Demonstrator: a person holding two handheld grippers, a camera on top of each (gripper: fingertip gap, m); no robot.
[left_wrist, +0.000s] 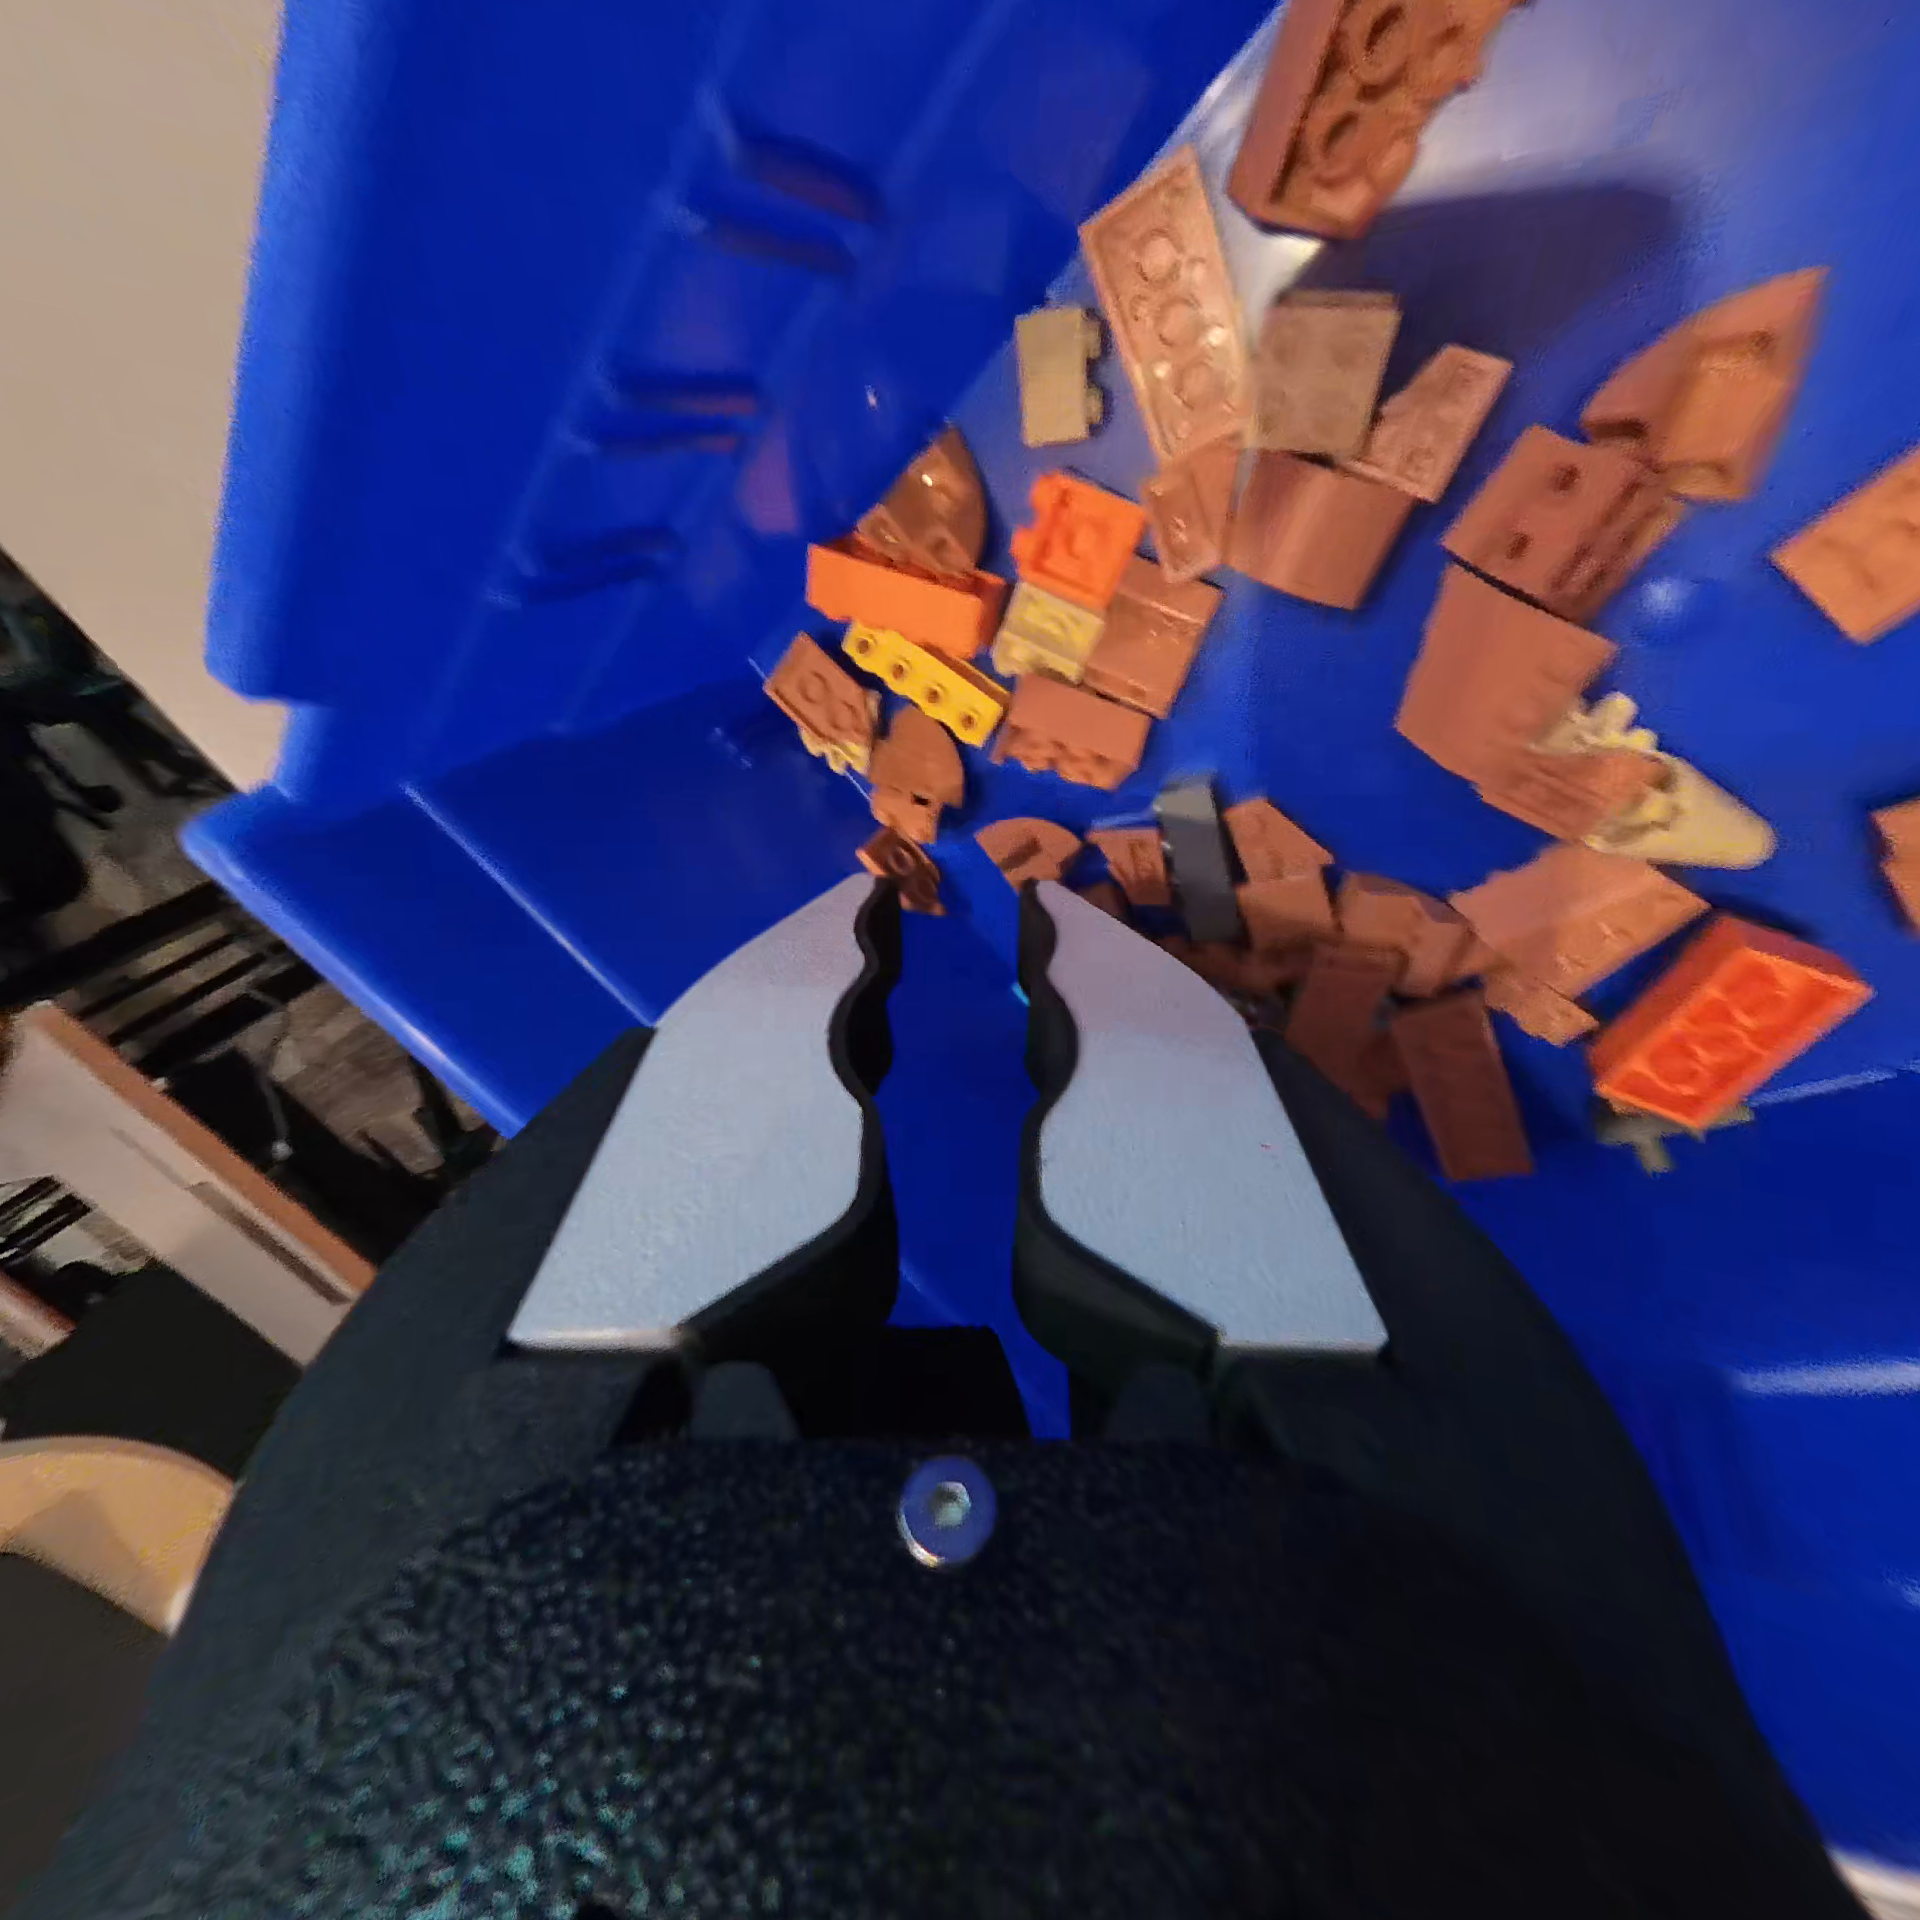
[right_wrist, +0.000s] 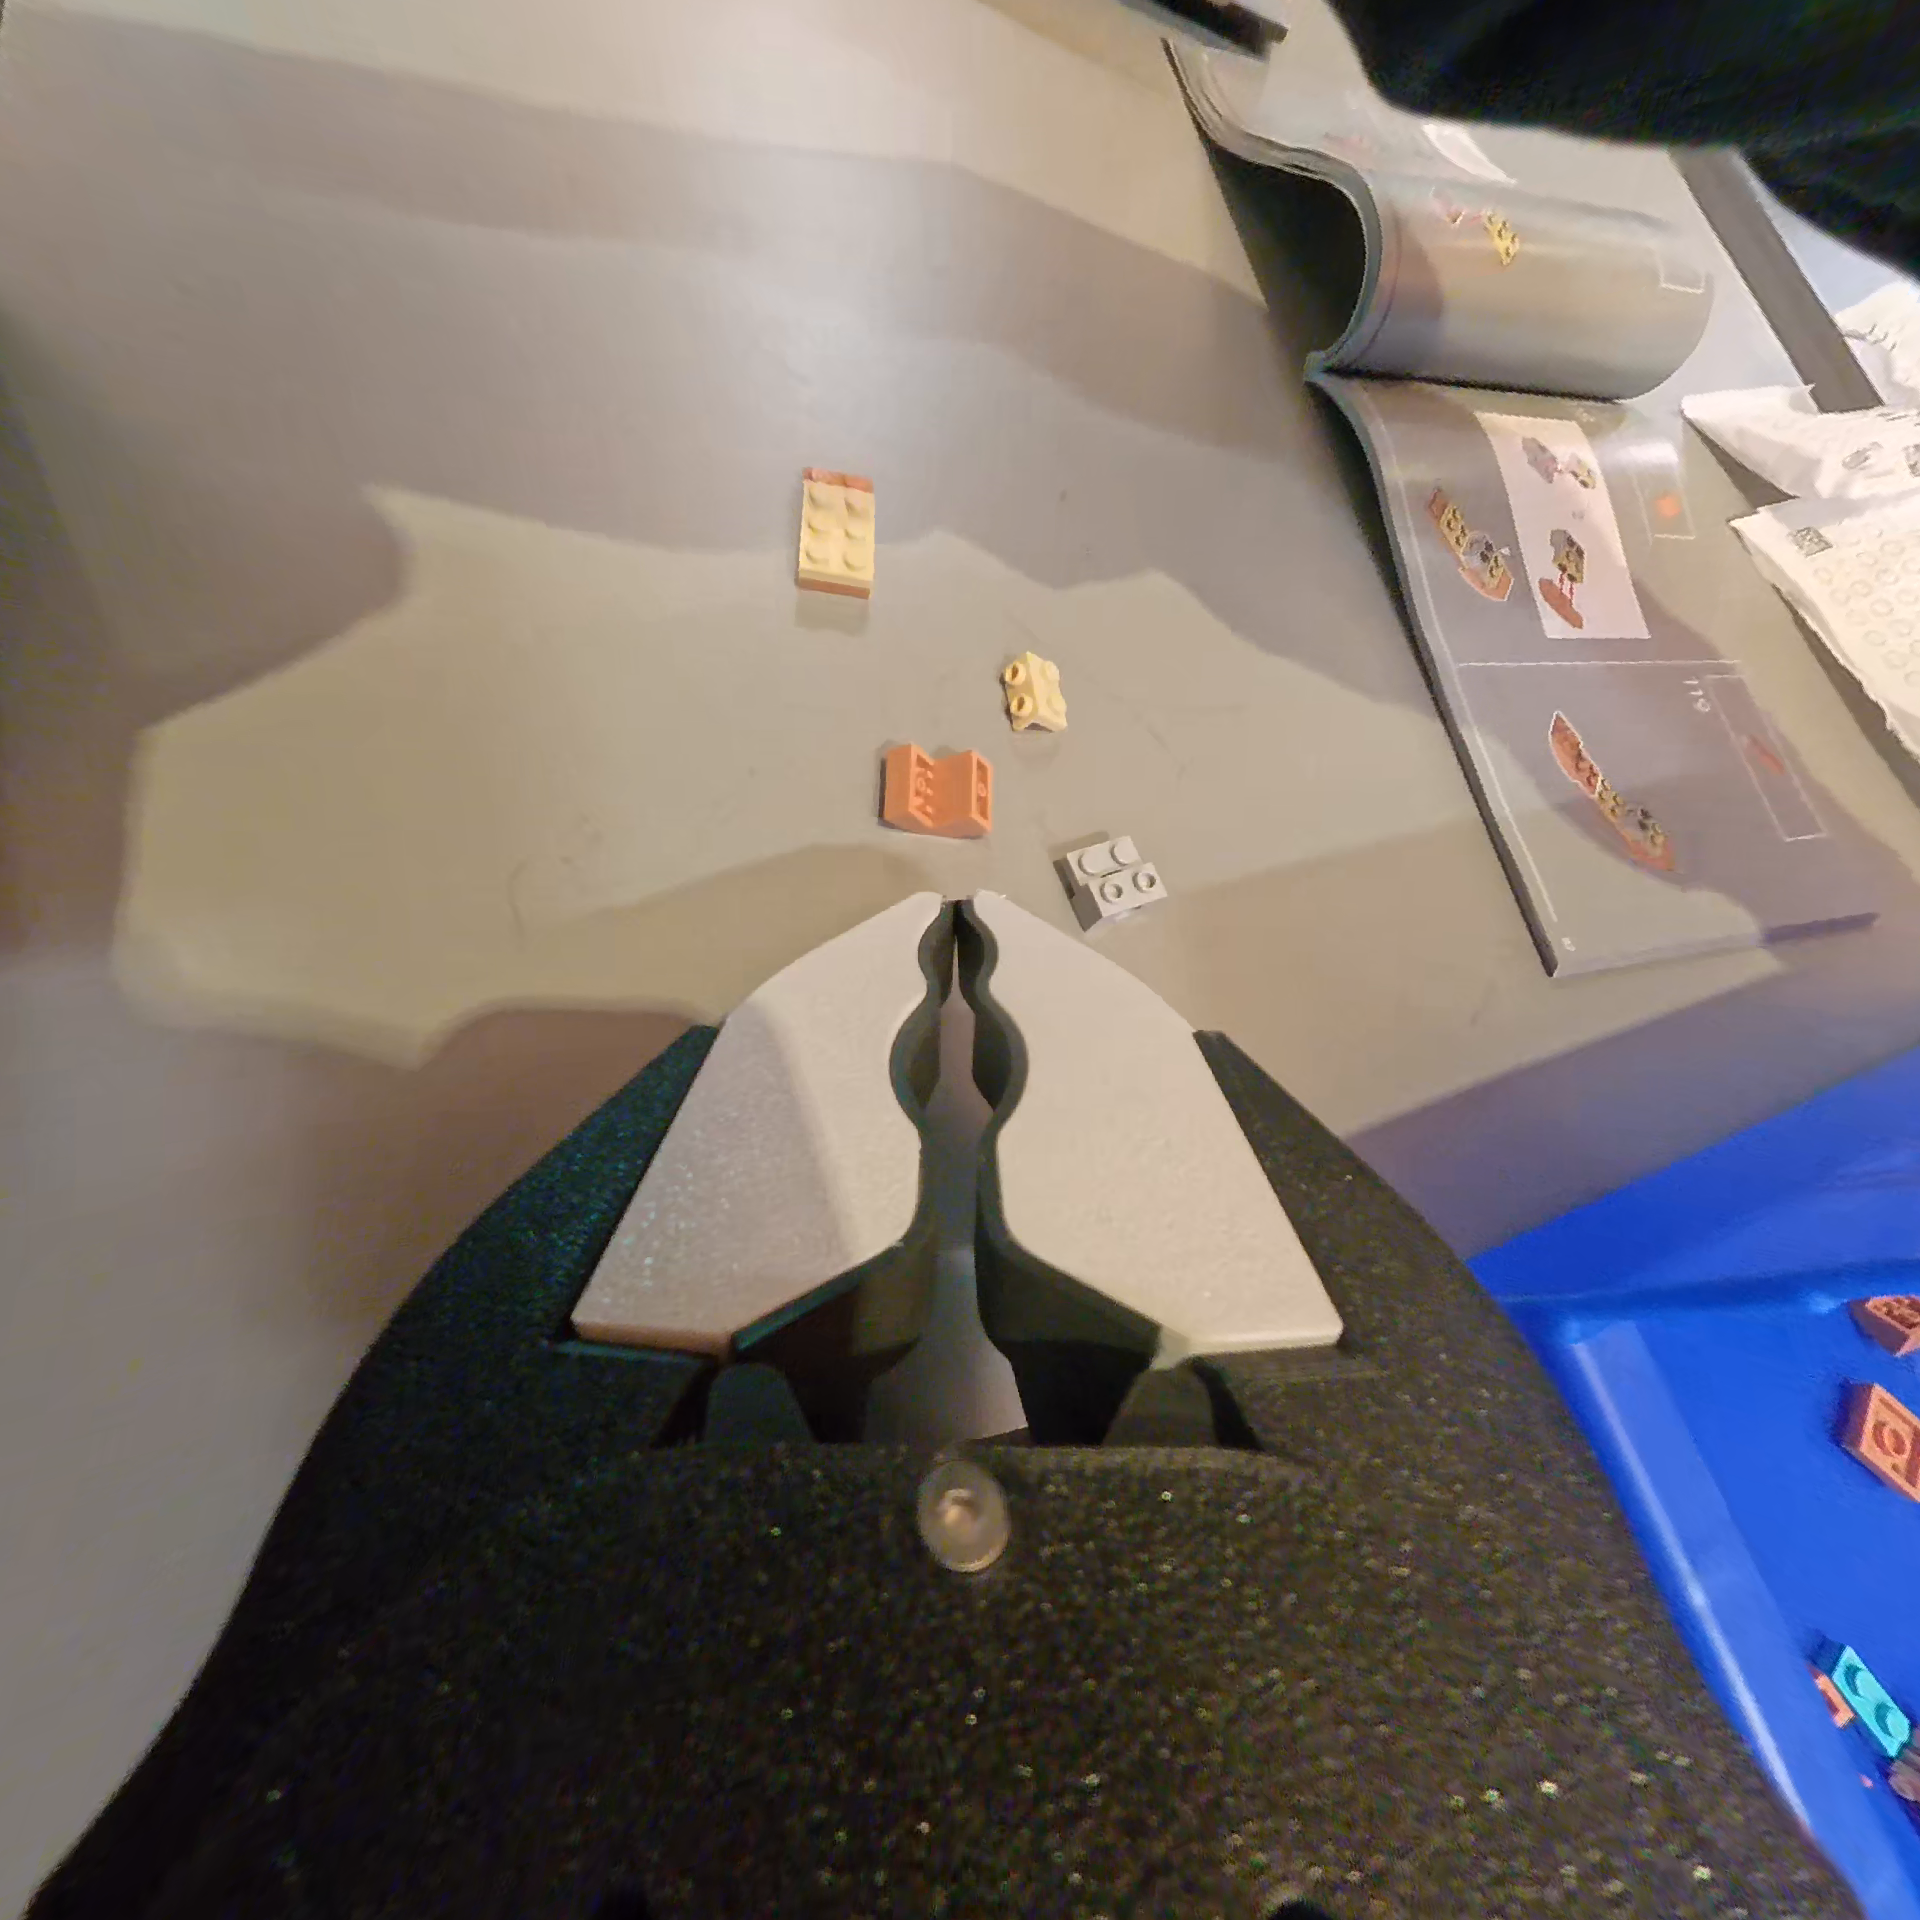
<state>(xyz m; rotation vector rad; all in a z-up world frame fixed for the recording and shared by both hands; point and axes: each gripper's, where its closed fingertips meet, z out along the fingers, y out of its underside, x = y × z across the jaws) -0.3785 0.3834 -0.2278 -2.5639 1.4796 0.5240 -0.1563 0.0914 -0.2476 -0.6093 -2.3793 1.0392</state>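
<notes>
Glossy plastic blue bin (left_wrist: 540, 520), matt grey table (right_wrist: 520, 312), paper booklet (right_wrist: 1621, 665).

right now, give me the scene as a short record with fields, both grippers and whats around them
left gripper: open, nothing between its fingers, over a blue bin
nearest piece: small brown plate by the left fingertip; contact unclear
bin contents: mostly brown bricks, a yellow plate, an orange brick
right gripper: shut, empty, above a grey table
ahead of it: orange piece, grey brick, tan piece
right side: open booklet
</notes>
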